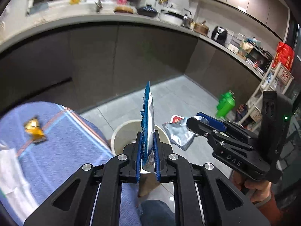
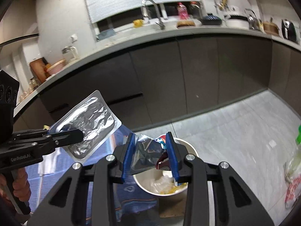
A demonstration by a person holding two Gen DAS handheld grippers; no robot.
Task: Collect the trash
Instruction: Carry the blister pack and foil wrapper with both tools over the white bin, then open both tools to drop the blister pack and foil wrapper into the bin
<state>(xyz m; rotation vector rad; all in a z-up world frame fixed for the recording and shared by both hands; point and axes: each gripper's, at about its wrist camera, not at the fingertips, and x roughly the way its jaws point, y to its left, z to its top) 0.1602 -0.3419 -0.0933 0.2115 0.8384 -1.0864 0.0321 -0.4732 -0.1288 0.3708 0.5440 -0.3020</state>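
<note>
My left gripper (image 1: 147,146) is shut on a flat blue-and-silver foil pouch (image 1: 147,116), held edge-up above a white waste bin (image 1: 122,131) on the floor. The same pouch (image 2: 90,124) shows its silver side in the right wrist view. My right gripper (image 2: 150,150) is shut on a crumpled silver-and-red wrapper (image 2: 146,152), held above the bin (image 2: 188,146), which holds several bits of trash. The right gripper (image 1: 197,121) with its wrapper (image 1: 178,133) hangs just right of the bin. A gold wrapper (image 1: 34,130) lies on the blue tablecloth (image 1: 65,141).
A white cloth (image 1: 9,169) lies at the table's left edge. A kitchen counter (image 1: 112,20) with dark cabinets runs behind. A green bottle (image 1: 225,103) and a white shelf rack (image 1: 267,94) stand on the grey tiled floor at right. A plastic bag (image 2: 293,169) hangs at far right.
</note>
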